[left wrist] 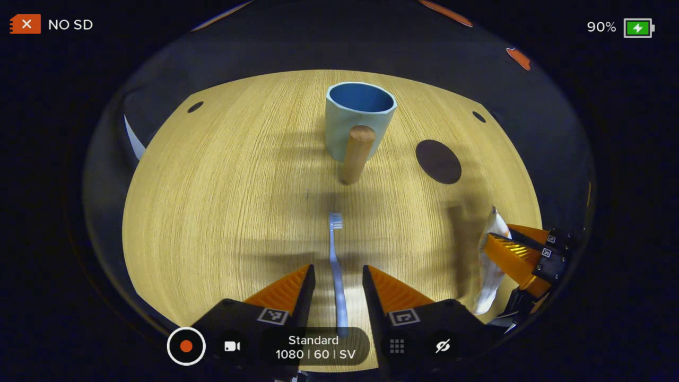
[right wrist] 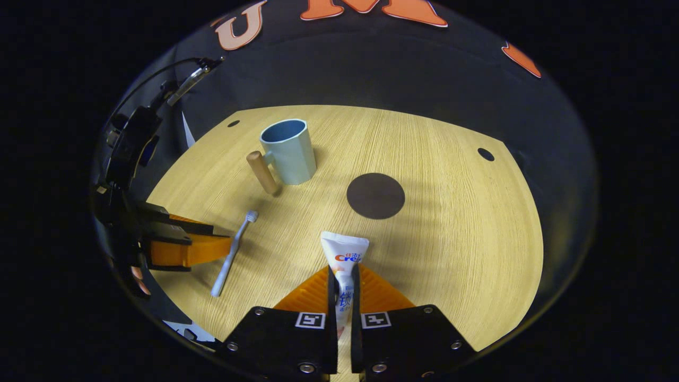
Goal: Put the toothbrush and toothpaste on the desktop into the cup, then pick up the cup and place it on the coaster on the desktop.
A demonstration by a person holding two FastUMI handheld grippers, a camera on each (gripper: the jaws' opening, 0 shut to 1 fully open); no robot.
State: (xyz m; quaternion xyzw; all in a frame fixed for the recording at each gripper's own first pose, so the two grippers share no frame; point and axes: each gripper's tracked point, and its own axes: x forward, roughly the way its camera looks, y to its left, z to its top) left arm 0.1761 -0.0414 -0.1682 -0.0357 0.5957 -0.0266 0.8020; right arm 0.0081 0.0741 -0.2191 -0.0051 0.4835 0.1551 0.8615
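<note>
A light blue cup (left wrist: 359, 119) with a wooden handle (left wrist: 356, 154) stands upright at the back of the wooden desktop (left wrist: 223, 201); it is also in the right gripper view (right wrist: 289, 150). The toothbrush (left wrist: 337, 265) lies flat between the fingers of my open left gripper (left wrist: 338, 276), head toward the cup. My right gripper (right wrist: 344, 278) is shut on the white toothpaste tube (right wrist: 344, 254), whose flat end points forward. In the left gripper view the right gripper (left wrist: 509, 249) holds the tube (left wrist: 490, 265) at the right edge. The round dark coaster (right wrist: 375, 196) lies right of the cup.
Small dark holes (right wrist: 485, 154) mark the desktop's far corners. Black cloth walls surround the desktop. In the right gripper view the left gripper (right wrist: 212, 249) is beside the toothbrush (right wrist: 233, 252) at the left edge.
</note>
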